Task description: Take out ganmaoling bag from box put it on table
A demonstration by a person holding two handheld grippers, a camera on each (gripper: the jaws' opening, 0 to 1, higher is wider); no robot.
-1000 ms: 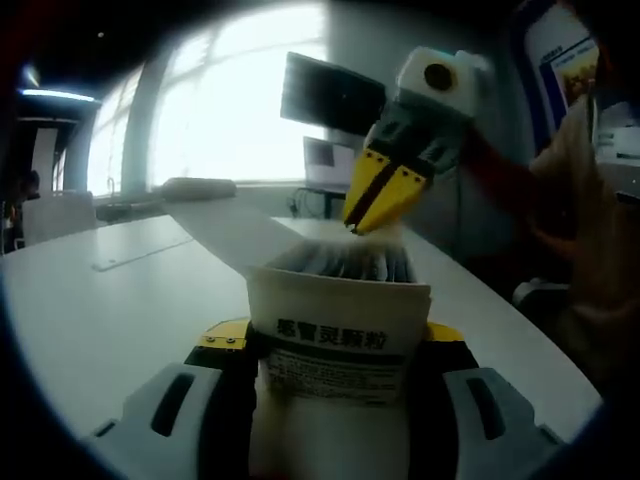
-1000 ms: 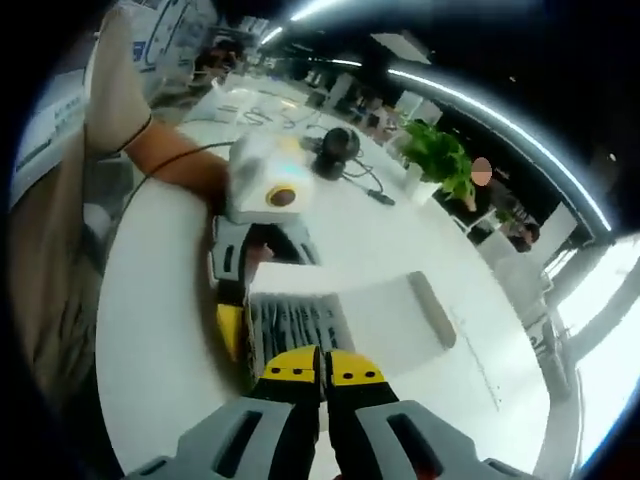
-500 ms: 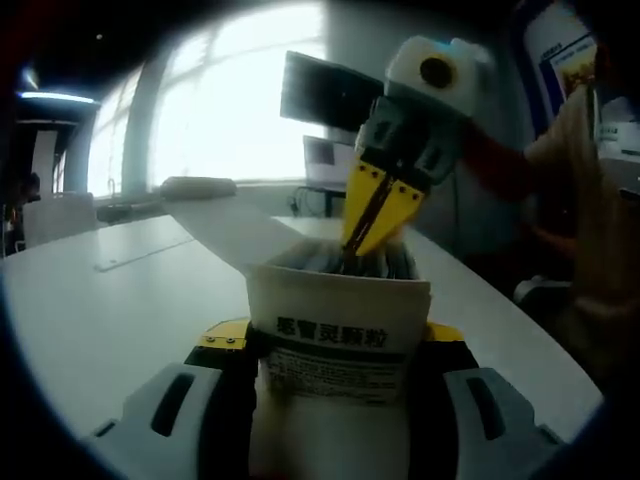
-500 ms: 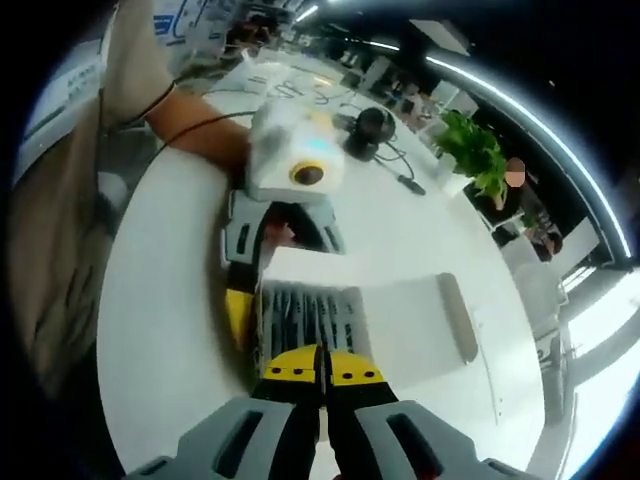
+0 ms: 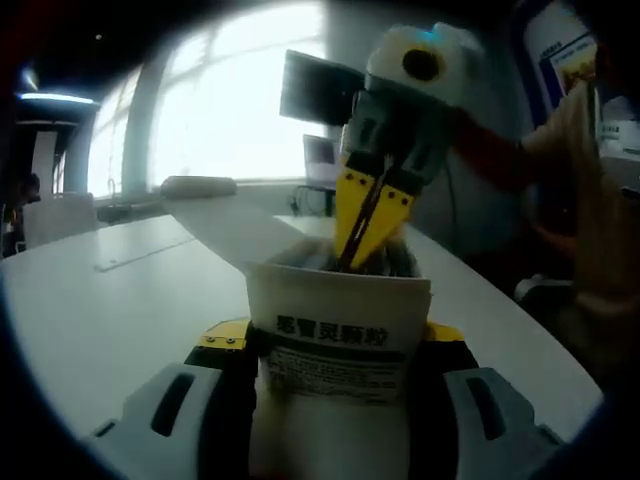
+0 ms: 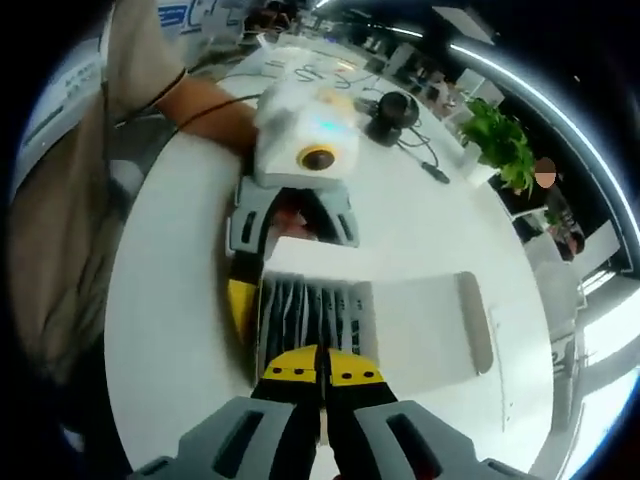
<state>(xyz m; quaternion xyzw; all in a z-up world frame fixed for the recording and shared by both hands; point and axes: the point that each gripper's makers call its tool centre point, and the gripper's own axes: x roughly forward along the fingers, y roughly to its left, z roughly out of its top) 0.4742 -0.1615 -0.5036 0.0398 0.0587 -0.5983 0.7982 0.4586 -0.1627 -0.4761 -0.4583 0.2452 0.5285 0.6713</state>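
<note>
My left tongs (image 5: 335, 345) clamp the open box (image 5: 338, 340) upright on the table (image 5: 90, 300). My right tongs (image 6: 320, 372), jaws nearly closed and empty, poke down at the bags (image 6: 315, 310) packed on edge at 12 o'clock, slots running along my jaws.

Your left gripper view looks level, close across the box (image 5: 338, 340) between its jaws; your right gripper view looks steeply down onto that box (image 6: 315, 318), just beyond its jaws.

Blown-out window glare (image 5: 240, 110), soft focus
</note>
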